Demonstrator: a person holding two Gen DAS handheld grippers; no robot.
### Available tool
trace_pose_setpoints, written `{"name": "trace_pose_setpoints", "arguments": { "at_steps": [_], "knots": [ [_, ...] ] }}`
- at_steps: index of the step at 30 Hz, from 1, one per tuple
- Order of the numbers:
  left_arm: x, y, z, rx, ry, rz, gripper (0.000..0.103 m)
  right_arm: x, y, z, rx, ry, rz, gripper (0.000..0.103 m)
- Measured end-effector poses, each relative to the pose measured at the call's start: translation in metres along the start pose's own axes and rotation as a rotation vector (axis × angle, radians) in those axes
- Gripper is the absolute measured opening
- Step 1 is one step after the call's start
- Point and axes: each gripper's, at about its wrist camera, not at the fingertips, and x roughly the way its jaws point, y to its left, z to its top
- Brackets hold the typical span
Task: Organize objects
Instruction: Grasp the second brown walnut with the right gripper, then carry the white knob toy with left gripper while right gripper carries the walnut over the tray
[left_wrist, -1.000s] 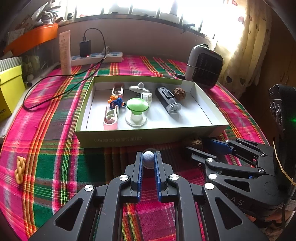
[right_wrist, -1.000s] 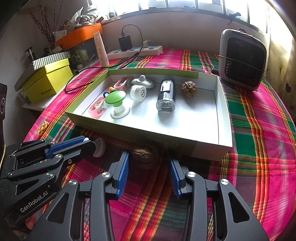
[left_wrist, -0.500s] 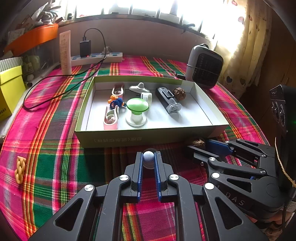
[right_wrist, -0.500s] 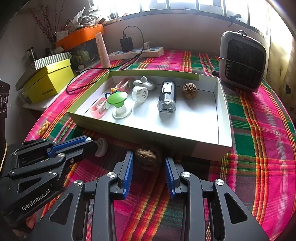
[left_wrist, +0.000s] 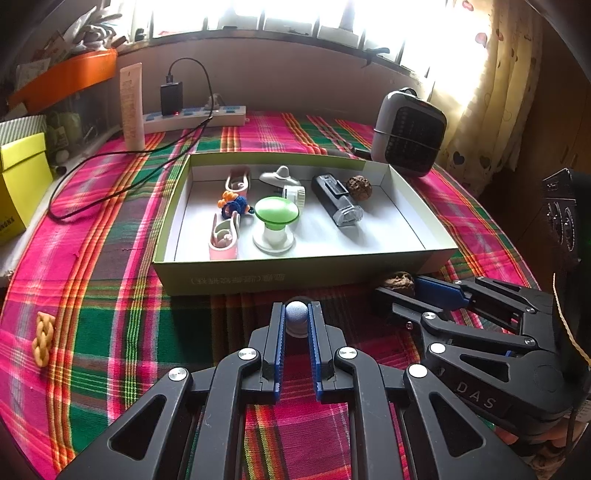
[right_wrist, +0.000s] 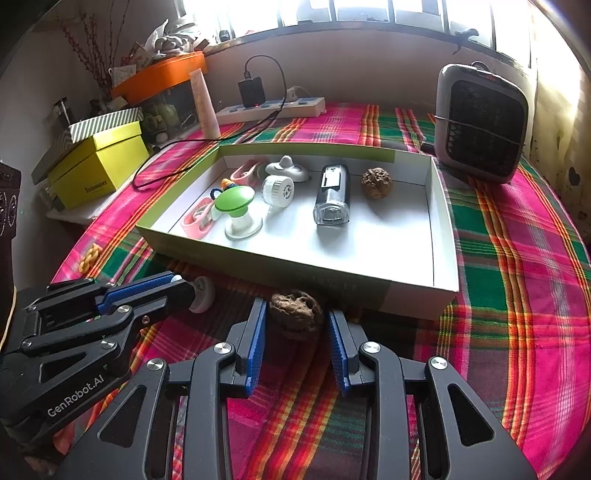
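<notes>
My left gripper (left_wrist: 296, 308) is shut on a small pale round knob (left_wrist: 296, 319), low over the plaid cloth just in front of the box. My right gripper (right_wrist: 295, 317) is shut on a brown walnut (right_wrist: 293, 308), its blue pads against both sides, also close to the box's front wall. The shallow white box with a green rim (left_wrist: 295, 275) holds pink clips (left_wrist: 223, 236), a green mushroom-shaped piece (left_wrist: 276, 212), a white cap, a black and clear light (left_wrist: 336, 201) and a second walnut (left_wrist: 359, 187). Each gripper shows in the other's view: the left gripper (right_wrist: 184, 291) and the right gripper (left_wrist: 400, 291).
A grey heater (right_wrist: 480, 125) stands behind the box's far right corner. A power strip (left_wrist: 195, 116) with a black cable, a tall tube (left_wrist: 132, 107) and a yellow box (right_wrist: 99, 166) sit at the back left. An orange braided piece (left_wrist: 42, 339) lies on the cloth at left.
The right gripper's jaws have come in from a wide gap onto the walnut. The left gripper and its knob have stayed put.
</notes>
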Motion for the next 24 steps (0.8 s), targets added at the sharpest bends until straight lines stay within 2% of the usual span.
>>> {"name": "trace_pose_setpoints", "arguments": {
  "at_steps": [24],
  "knots": [
    [-0.027, -0.012, 0.018, 0.042, -0.076, -0.012, 0.011, -0.033, -0.005, 0.014, 0.019, -0.085, 0.003, 0.033]
  ]
}}
